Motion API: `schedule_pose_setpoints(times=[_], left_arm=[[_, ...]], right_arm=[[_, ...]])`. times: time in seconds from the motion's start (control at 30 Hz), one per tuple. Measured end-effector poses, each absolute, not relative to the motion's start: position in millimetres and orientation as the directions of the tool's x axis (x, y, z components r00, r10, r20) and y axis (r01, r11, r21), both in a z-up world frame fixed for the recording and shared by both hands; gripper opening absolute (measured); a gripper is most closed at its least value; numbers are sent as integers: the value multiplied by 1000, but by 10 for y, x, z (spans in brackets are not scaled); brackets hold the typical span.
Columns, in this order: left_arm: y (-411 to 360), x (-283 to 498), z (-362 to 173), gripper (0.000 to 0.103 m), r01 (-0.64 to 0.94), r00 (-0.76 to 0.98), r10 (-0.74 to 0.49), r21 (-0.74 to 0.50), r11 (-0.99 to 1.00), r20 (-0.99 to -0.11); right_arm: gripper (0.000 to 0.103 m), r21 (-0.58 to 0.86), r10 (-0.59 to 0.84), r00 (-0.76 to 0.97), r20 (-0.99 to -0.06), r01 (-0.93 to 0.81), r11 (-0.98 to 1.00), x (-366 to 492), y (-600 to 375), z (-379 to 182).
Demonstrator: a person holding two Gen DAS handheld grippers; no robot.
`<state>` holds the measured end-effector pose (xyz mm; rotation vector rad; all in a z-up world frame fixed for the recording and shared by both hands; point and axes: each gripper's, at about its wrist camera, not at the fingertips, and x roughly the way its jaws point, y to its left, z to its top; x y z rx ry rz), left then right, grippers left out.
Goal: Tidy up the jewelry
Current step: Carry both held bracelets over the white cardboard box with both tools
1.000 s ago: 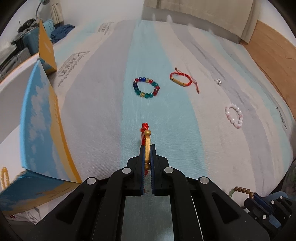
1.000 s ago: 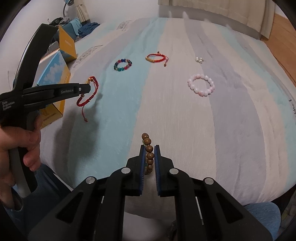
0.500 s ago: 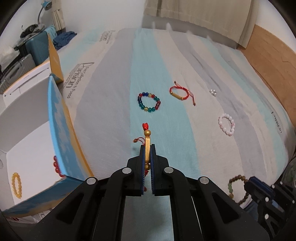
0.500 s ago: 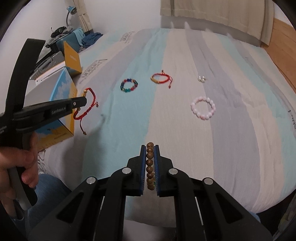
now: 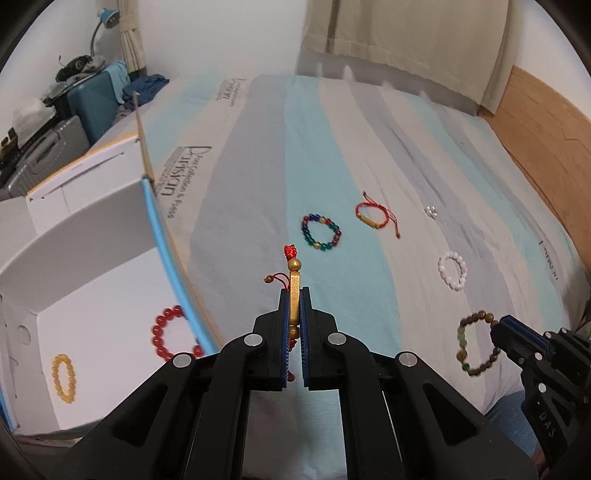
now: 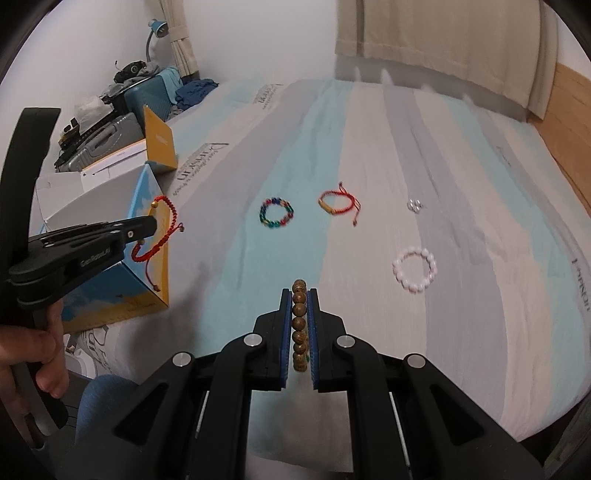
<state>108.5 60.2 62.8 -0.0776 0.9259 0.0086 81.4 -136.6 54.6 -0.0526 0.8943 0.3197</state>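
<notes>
both pieces are lifted, carry in hand; left gripper (image 5: 294, 295) is clamped on the red cord bracelet (image 6: 157, 230), right gripper (image 6: 299, 295) on the wooden bead bracelet (image 5: 476, 343); next, swing each left over the box (image 5: 92, 258) and let go.

We look across a bed (image 5: 258, 206) spread with a sheet striped in pale blue, grey and cream, printed lettering near its left edge; beyond its far end we see beige curtains (image 5: 406, 37) against a white wall (image 5: 221, 33); wooden panelling (image 5: 535, 122) runs along the right; in the left corner we note a blue-shaded desk lamp (image 6: 158, 27), a teal suitcase (image 5: 94, 101), a grey suitcase (image 6: 110, 134) and heaped dark blue clothing (image 6: 195, 88); lighting is soft and even.
</notes>
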Motion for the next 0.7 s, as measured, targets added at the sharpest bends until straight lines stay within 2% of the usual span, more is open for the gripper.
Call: schedule_pose_setpoints(times=[0.7], left_arm=[[1563,803,1120,4,-155,644,45,-73,985,-764]], right_arm=[[7,63,329,581,-744,-430,901,1014,-232,1035]])
